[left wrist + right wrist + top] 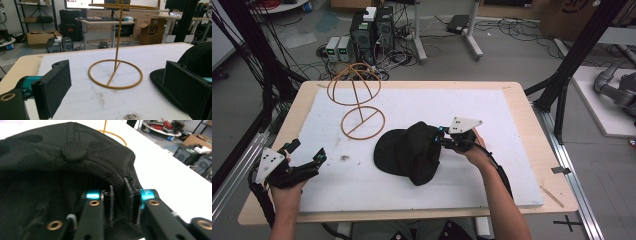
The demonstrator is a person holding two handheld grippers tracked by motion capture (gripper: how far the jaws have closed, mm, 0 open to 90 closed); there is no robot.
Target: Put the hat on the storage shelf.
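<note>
White padding covers the wooden counter (532, 130); a black woven cap (412, 152), topped by a fabric button, lies mid-counter, its edge pinched in the right tool (443, 137). Beyond stands a wire hat stand (359, 102). The left tool (307, 157) gapes, released.

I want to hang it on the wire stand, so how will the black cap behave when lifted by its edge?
Probably floppy: the black cap lies crumpled, its fabric crown folded where the right gripper pinches it. It likely sags from that one pinch point. The brim looks flatter, so probably stiffer. The woven cloth seems unlikely to slip.
</note>
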